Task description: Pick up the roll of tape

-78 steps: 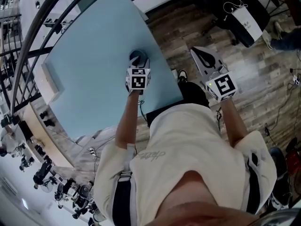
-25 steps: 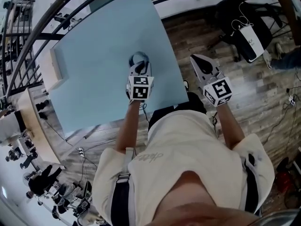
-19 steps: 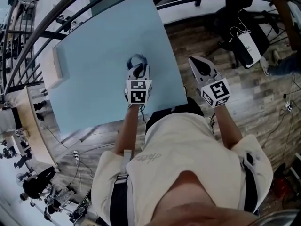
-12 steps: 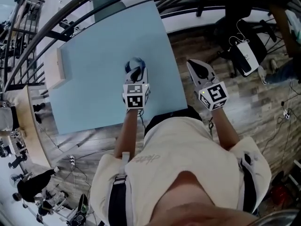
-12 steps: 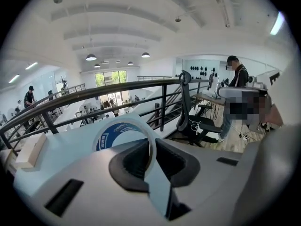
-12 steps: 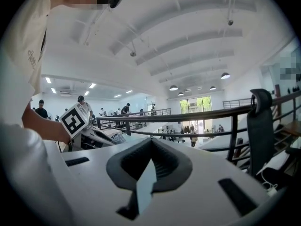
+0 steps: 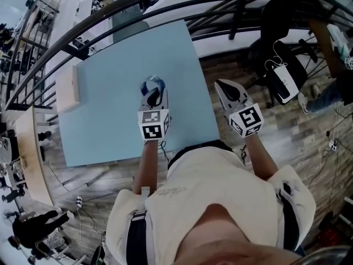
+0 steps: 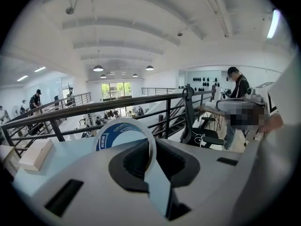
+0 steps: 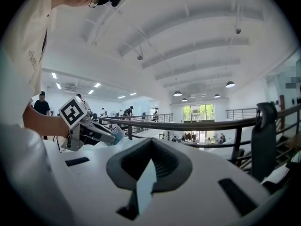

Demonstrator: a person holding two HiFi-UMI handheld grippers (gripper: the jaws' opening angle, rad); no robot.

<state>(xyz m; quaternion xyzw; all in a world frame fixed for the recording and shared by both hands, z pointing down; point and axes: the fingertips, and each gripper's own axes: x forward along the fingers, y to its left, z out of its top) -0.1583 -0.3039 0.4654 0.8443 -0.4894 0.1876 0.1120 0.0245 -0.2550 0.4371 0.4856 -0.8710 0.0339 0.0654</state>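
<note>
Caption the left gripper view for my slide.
Left hand-held gripper shut on the roll of tape, railing behind.

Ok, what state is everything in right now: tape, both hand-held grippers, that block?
Tape: gripped by its wall, held off the table.
Left hand-held gripper: shut on the tape.
Right hand-held gripper: shut, empty.
Block: lying flat at the table's edge, untouched.

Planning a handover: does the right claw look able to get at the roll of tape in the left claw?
Probably yes: only open air separates the right claw from the roll of tape that the left claw holds above the table.
</note>
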